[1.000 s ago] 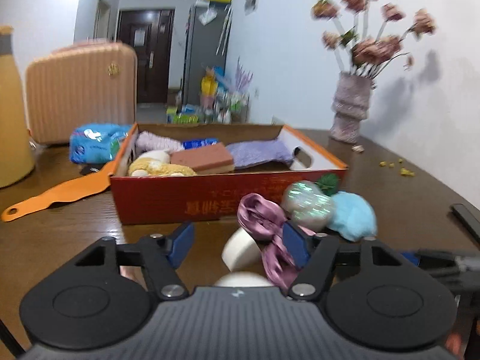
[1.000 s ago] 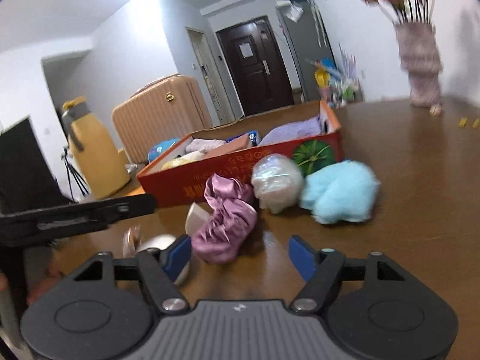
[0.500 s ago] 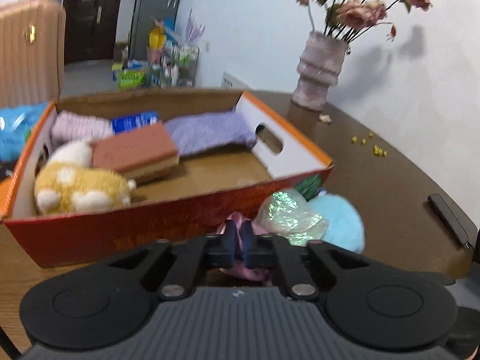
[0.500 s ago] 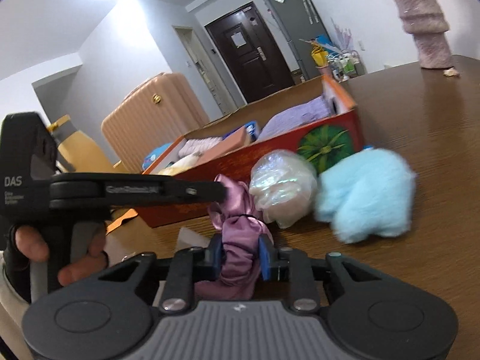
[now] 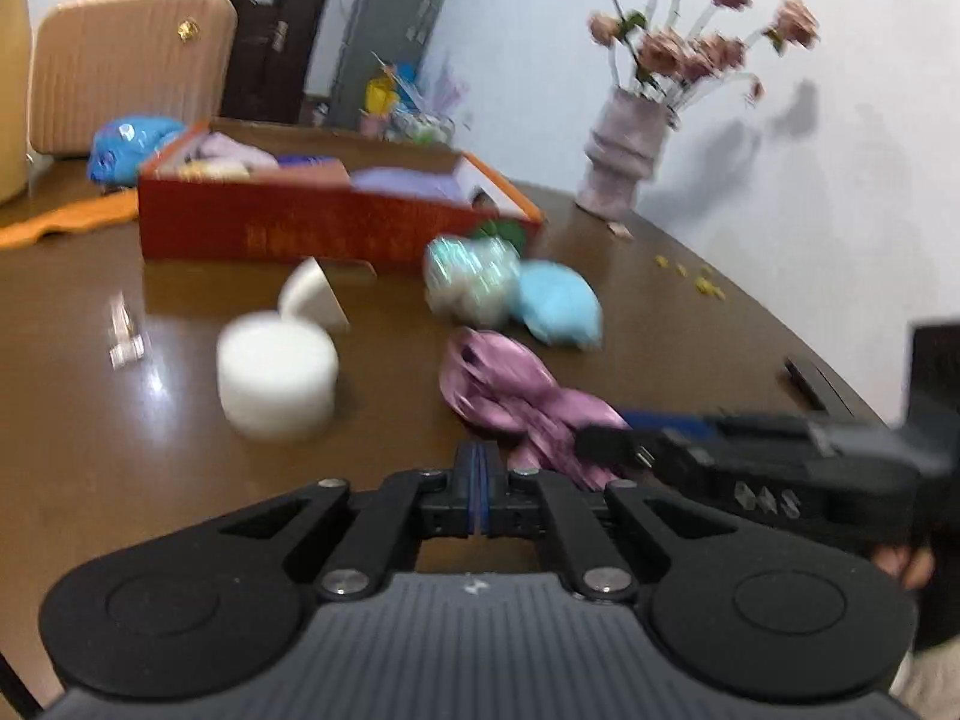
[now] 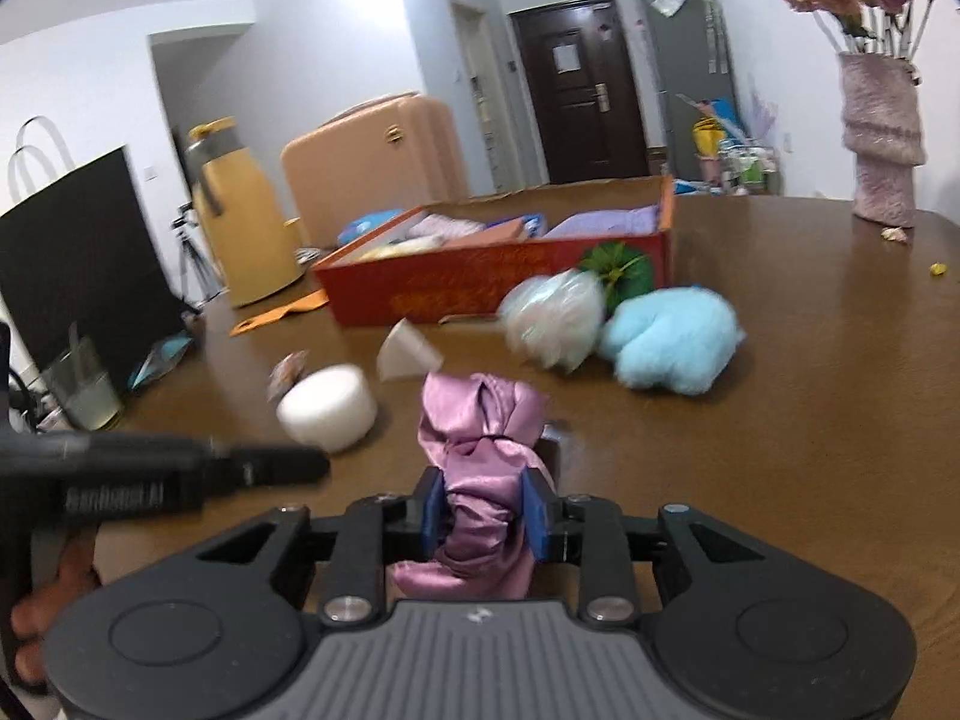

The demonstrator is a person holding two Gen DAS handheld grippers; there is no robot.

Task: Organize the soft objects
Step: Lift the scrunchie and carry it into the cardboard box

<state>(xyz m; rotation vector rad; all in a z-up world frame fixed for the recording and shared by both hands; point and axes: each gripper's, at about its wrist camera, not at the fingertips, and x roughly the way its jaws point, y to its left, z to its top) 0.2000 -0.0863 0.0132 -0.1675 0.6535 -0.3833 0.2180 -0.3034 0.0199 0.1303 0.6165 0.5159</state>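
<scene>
Gripping a purple scrunchie (image 6: pixel 480 480) between its blue pads (image 6: pixel 433 507), the right hand-held gripper (image 6: pixel 483 507) is seen low over the brown worktop (image 6: pixel 810 420), with the satin fabric bunched above and below the fingers. The left hand-held gripper (image 5: pixel 478 489) is fully closed with its pads pressed together and nothing between them; it is placed just beside the scrunchie (image 5: pixel 516 390), at its near left. A red box (image 6: pixel 504 282) is taken as the landmark: inside it a lilac cloth (image 6: pixel 606 219), a brown sponge (image 6: pixel 504 231) and other soft pieces, too blurred to name, are packed. Against the front wall of the box, near its right corner, an iridescent pouf (image 6: pixel 555 318) and a blue fluffy ball (image 6: pixel 669 339) are lying touching each other, with a green item (image 6: pixel 618 267) wedged between them and the box. In front of the box, a white wedge (image 6: pixel 408 354) and a white round sponge (image 6: pixel 327 408) are set apart on the worktop. The scrunchie is held well in front of the box, nearer than the pouf. Beyond the box to its right a vase (image 6: pixel 879 144) of flowers is standing, and to its left a yellow jug (image 6: pixel 240 222) and a peach suitcase (image 6: pixel 372 156).
</scene>
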